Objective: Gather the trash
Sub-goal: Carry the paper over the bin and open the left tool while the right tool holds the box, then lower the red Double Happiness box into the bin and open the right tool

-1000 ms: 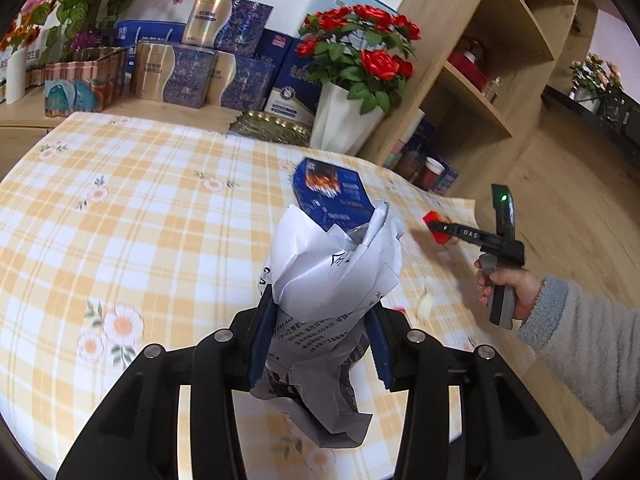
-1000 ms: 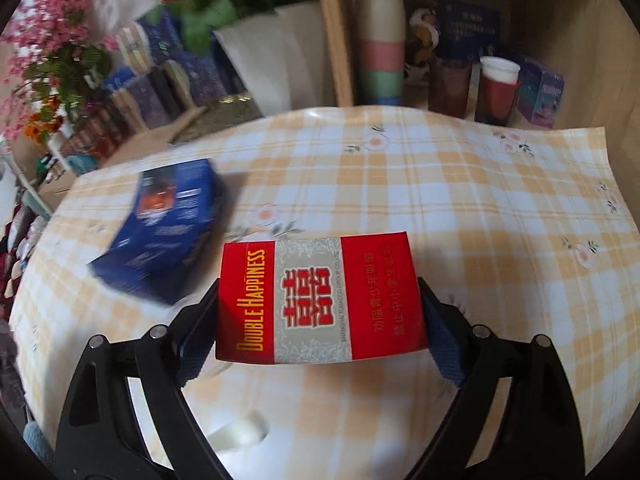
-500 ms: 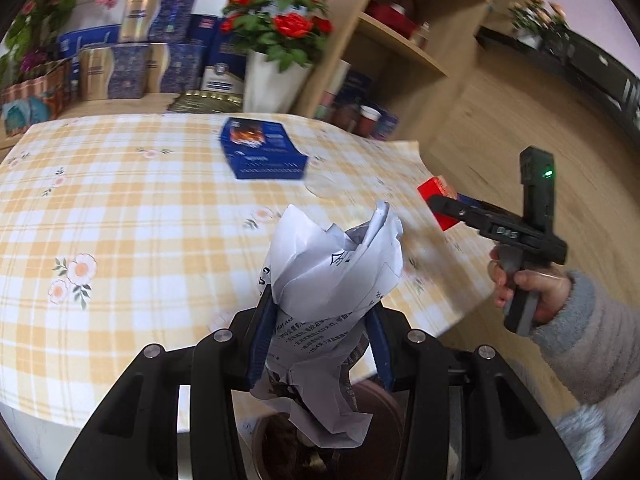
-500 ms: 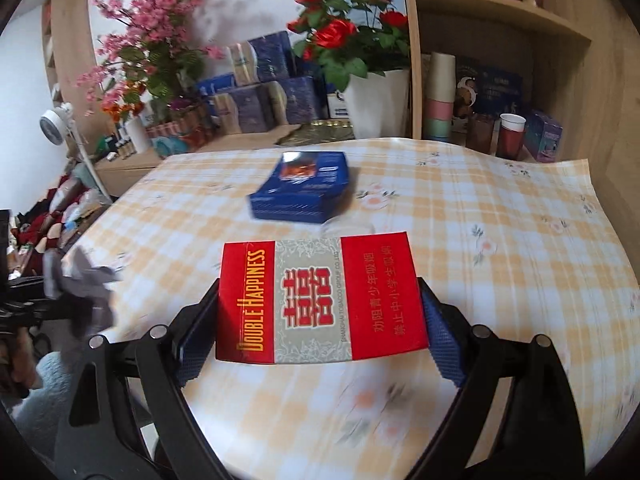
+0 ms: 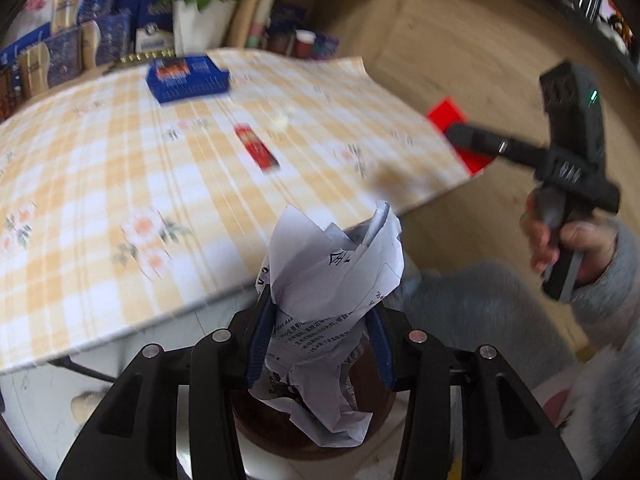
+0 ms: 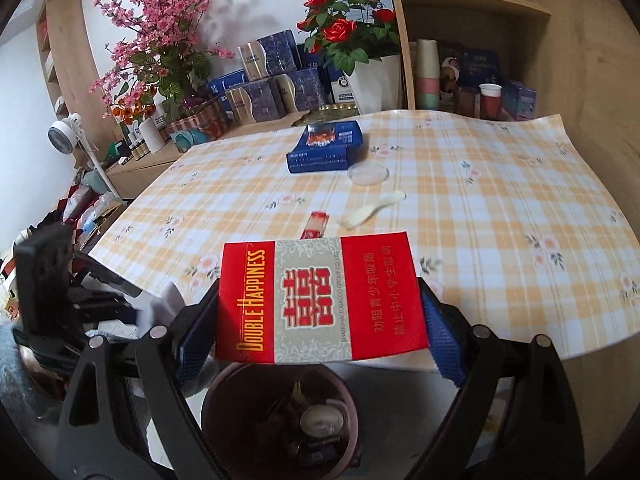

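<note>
My left gripper (image 5: 320, 344) is shut on a crumpled white printed paper (image 5: 332, 280) and holds it over a round brown trash bin (image 5: 256, 420) on the floor beside the table. My right gripper (image 6: 320, 316) is shut on a red Double Happiness cigarette pack (image 6: 320, 300) and holds it above the same bin (image 6: 224, 400), which has trash inside. The right gripper also shows in the left wrist view (image 5: 460, 136) with the red pack (image 5: 448, 112). The left gripper shows at the left of the right wrist view (image 6: 132, 300).
The table with a yellow plaid cloth (image 6: 500, 240) carries a blue box (image 6: 328, 148), a small red pack (image 6: 314, 226), a white spoon (image 6: 372, 210) and a clear lid (image 6: 368, 172). Flower pots, boxes and wooden shelves (image 6: 460, 60) stand behind.
Both grippers have pulled back off the table and dropped toward the floor. They now hang over the brown bin, each with its item held.
</note>
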Available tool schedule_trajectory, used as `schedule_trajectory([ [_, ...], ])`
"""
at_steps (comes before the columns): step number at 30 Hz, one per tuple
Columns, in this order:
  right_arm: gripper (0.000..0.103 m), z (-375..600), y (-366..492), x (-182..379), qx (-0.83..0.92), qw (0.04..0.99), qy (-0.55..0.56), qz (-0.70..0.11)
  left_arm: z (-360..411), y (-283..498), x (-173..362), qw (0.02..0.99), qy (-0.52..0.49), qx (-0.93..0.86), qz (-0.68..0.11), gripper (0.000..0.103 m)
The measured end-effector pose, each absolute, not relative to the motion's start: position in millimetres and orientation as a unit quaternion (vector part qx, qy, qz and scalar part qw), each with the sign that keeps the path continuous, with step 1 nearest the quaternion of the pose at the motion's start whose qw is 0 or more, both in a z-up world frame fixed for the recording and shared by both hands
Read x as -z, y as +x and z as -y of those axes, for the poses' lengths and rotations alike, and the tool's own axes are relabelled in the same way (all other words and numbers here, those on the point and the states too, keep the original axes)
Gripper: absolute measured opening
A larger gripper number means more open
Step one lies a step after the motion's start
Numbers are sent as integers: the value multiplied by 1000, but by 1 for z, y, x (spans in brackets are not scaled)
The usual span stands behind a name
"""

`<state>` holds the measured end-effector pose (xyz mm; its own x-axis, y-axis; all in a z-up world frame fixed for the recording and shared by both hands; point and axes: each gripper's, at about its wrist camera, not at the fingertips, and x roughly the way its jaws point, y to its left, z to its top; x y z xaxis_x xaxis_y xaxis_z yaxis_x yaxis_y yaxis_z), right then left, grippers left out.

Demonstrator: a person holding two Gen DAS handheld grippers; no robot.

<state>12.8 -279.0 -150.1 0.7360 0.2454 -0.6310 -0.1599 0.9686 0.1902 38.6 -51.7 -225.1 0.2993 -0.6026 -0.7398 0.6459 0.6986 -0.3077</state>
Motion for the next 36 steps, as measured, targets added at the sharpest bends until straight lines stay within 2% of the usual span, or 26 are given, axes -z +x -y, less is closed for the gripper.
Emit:
schedule_trajectory([
  [13, 88, 291, -12, 160, -92, 923, 80, -364, 82, 29, 302, 772, 92, 369, -508, 46],
  [16, 88, 289, -15, 164, -91, 922, 79, -368, 83, 31, 307, 780, 96, 359, -504, 59],
  [17, 88, 288, -16, 166, -92, 921, 80, -371, 83, 31, 307, 781, 99, 357, -503, 68],
  [18, 88, 287, -16, 167, -92, 920, 81, -373, 83, 31, 305, 783, 102, 356, -500, 73],
  [24, 88, 272, -25, 178, -100, 913, 76, -387, 66, 25, 275, 820, 86, 328, -461, 81],
  [28, 88, 262, -29, 191, -108, 905, 85, -402, 46, 22, 248, 849, 75, 302, -427, 82],
  [31, 88, 251, -30, 202, -116, 897, 75, -419, 29, 17, 230, 874, 66, 270, -399, 90],
  [36, 88, 235, -27, 223, -128, 882, 71, -448, -3, 2, 214, 905, 42, 220, -362, 93],
])
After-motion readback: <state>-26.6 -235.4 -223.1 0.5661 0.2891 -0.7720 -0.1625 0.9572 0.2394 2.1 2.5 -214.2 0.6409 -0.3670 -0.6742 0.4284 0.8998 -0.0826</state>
